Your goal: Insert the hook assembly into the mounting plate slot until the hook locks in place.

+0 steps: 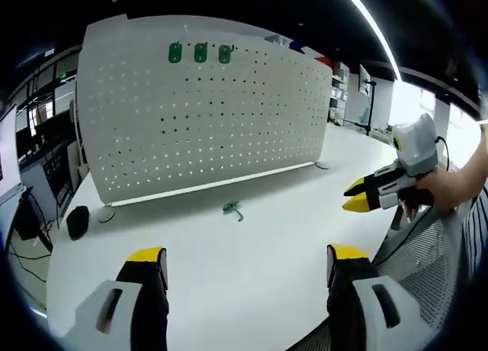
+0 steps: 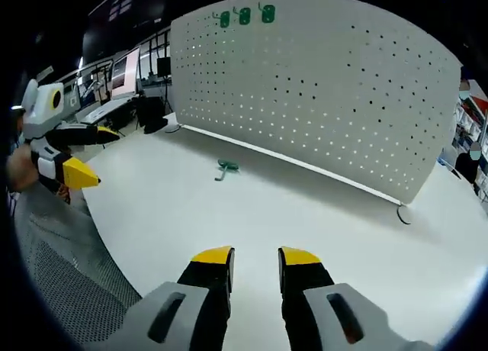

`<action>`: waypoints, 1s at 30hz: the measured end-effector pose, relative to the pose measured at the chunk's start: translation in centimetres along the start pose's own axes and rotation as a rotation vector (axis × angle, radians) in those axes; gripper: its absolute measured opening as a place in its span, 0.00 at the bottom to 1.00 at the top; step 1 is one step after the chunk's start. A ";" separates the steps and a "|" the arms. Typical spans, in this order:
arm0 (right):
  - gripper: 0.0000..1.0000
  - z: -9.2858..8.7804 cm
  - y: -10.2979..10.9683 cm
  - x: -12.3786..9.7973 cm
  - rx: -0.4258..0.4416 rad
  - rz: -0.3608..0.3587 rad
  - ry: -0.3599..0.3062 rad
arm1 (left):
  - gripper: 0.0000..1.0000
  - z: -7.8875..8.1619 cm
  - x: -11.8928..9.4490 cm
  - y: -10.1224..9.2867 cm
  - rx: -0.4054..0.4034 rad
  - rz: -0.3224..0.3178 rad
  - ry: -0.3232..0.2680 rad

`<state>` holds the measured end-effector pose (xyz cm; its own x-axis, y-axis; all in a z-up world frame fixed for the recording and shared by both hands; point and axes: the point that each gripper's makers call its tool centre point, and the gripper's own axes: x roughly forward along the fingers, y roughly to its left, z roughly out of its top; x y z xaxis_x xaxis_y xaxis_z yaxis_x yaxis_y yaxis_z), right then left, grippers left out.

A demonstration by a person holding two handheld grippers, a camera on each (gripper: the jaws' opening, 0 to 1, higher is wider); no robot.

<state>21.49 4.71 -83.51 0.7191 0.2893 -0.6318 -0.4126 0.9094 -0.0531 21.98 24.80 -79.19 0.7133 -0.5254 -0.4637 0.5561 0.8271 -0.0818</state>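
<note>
A small green hook lies on the white table in front of an upright white pegboard. Three green hooks hang in a row near the board's top edge. My left gripper stands open and wide, well short of the loose hook, holding nothing. From the right, my right gripper comes in, held by a hand, its yellow tips a little apart. In the right gripper view, my right gripper is open with a narrow gap, the loose hook ahead, the pegboard behind, and the left gripper at left.
A black object sits on the table by the board's left foot. A grey mesh chair back stands at the table's near edge, also seen as mesh chair back. Desks with monitors lie beyond.
</note>
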 end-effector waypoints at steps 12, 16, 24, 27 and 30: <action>0.21 2.1 3.9 3.8 -0.123 0.150 0.044 | 0.88 -0.2 -0.1 0.5 -0.001 0.027 0.008; 0.21 3.4 4.4 5.4 -0.128 0.171 0.030 | 0.88 -0.2 -0.2 0.8 -0.014 0.039 0.006; 0.21 5.7 5.3 8.3 -0.139 0.196 -0.003 | 0.89 -0.3 0.1 0.5 -0.031 0.026 0.012; 0.21 6.5 5.5 9.3 -0.131 0.197 -0.016 | 0.89 -0.7 0.3 0.1 -0.033 0.007 0.029; 0.21 6.9 5.7 10.3 -0.130 0.202 -0.018 | 0.89 -0.8 0.3 0.1 -0.025 0.009 0.035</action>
<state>30.41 14.90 -84.93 0.6239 0.4683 -0.6257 -0.6172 0.7864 -0.0269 21.89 24.89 -79.99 0.7028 -0.5112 -0.4948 0.5385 0.8367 -0.0997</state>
